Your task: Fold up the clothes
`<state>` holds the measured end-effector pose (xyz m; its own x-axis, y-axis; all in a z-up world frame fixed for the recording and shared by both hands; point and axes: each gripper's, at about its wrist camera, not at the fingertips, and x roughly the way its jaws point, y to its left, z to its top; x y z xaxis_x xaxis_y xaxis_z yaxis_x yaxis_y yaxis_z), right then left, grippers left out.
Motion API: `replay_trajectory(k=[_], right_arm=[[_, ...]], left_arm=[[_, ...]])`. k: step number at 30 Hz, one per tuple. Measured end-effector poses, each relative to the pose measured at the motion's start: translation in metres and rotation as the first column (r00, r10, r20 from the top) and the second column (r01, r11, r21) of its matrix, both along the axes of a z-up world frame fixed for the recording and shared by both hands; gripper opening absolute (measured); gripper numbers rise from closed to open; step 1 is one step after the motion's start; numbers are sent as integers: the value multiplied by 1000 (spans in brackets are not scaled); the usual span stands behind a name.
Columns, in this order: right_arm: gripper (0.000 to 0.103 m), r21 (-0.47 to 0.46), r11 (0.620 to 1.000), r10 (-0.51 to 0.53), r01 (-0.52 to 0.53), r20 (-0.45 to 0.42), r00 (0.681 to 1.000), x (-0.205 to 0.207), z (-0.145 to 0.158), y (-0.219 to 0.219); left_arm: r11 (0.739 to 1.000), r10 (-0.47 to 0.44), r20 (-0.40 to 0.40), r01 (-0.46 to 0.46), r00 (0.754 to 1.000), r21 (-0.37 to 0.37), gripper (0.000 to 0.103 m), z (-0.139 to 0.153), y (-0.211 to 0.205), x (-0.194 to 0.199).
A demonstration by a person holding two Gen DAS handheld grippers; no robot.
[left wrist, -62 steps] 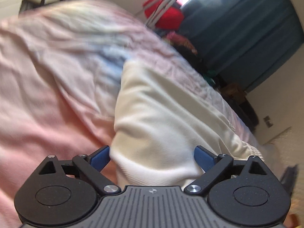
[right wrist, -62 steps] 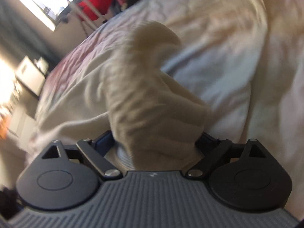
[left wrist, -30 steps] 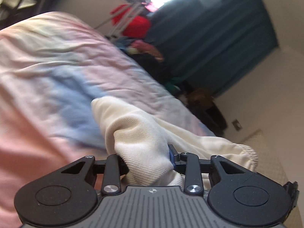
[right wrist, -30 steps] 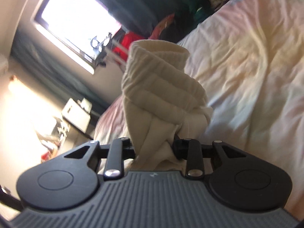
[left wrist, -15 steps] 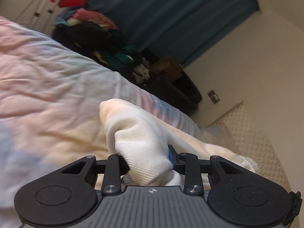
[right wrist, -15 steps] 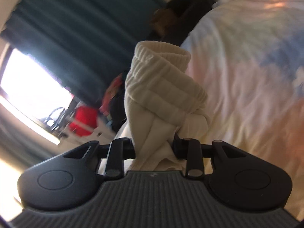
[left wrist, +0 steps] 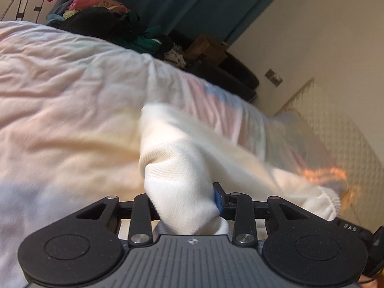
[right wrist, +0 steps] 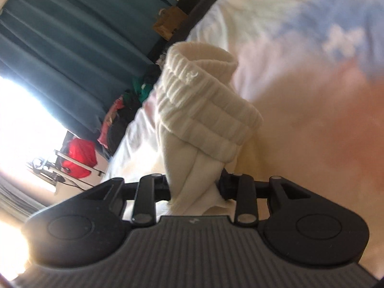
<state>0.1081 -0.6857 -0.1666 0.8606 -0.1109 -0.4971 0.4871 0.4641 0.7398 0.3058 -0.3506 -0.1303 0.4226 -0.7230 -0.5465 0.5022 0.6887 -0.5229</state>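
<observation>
A cream knit sweater (left wrist: 192, 158) lies over the pale pink and blue bedspread (left wrist: 60, 100). My left gripper (left wrist: 184, 199) is shut on a bunched fold of the sweater, which trails off right to a ribbed hem (left wrist: 328, 199). My right gripper (right wrist: 194, 187) is shut on another part of the sweater, whose ribbed cuff (right wrist: 206, 105) stands up above the jaws. The fingertips of both grippers are hidden in the cloth.
A heap of dark and coloured clothes (left wrist: 108, 21) lies past the bed by teal curtains (right wrist: 60, 36). A drying rack with a red garment (right wrist: 79, 156) stands by the bright window. A quilted cream headboard (left wrist: 336, 129) stands at the right by the wall.
Both grippers, open around the sweater two seconds ago, have shut on it and lifted it. Both have since swung round toward the curtain side of the room.
</observation>
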Motion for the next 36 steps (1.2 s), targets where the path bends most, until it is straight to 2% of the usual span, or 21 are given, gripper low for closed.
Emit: replay_trajectory(k=[4, 7, 9, 11, 14, 17, 19, 21, 24, 25, 26, 27, 28, 30, 31, 36], right_arm=[[41, -25, 1000, 3, -4, -34, 999, -13, -20, 11], [43, 18, 1000, -8, 9, -58, 998, -18, -17, 10], [43, 46, 999, -15, 19, -83, 996, -24, -10, 10], [44, 42, 999, -20, 25, -126, 992, -32, 3, 14], [44, 16, 1000, -19, 22, -178, 984, -47, 24, 21], [44, -25, 1000, 6, -10, -165, 986, -63, 49, 33], [44, -75, 996, 30, -42, -150, 988, -72, 71, 43], [44, -134, 989, 50, -67, -127, 991, -85, 95, 53], [44, -224, 969, 82, -103, -100, 992, -99, 128, 64], [49, -253, 960, 97, -118, -94, 991, -103, 139, 70], [65, -281, 951, 111, -131, -88, 990, -107, 150, 76], [75, -306, 942, 121, -139, -77, 990, -112, 160, 82], [92, -333, 933, 125, -138, -60, 990, -119, 170, 88], [96, -386, 913, 127, -132, -37, 991, -131, 189, 103], [103, -406, 904, 130, -131, -32, 991, -138, 198, 110], [103, -496, 860, 144, -120, 11, 989, -172, 234, 146]], left_arm=[[998, -18, 68, 14, 998, 61, 48, -12, 6, -19], [995, -25, 108, 14, 994, 102, 55, -4, 6, -28], [992, -24, 109, 10, 994, 129, 58, 4, 7, -32], [988, -22, 96, 7, 995, 154, 62, 15, 9, -37], [983, -22, 120, -1, 993, 186, 69, 38, 14, -51], [980, -19, 162, -14, 987, 201, 74, 67, 23, -73], [980, -22, 218, -22, 976, 196, 81, 90, 29, -91], [981, -26, 266, -26, 964, 191, 83, 114, 35, -111], [983, -26, 322, -33, 946, 179, 92, 150, 46, -140], [984, -27, 341, -34, 939, 173, 96, 161, 50, -151], [986, -28, 361, -34, 932, 166, 98, 172, 54, -161], [986, -26, 381, -38, 924, 159, 102, 183, 58, -173], [987, -19, 401, -46, 916, 153, 103, 193, 63, -183], [987, -5, 438, -64, 899, 144, 103, 212, 72, -204], [987, 0, 452, -73, 892, 142, 103, 221, 77, -214], [987, 22, 512, -100, 859, 126, 103, 256, 104, -264]])
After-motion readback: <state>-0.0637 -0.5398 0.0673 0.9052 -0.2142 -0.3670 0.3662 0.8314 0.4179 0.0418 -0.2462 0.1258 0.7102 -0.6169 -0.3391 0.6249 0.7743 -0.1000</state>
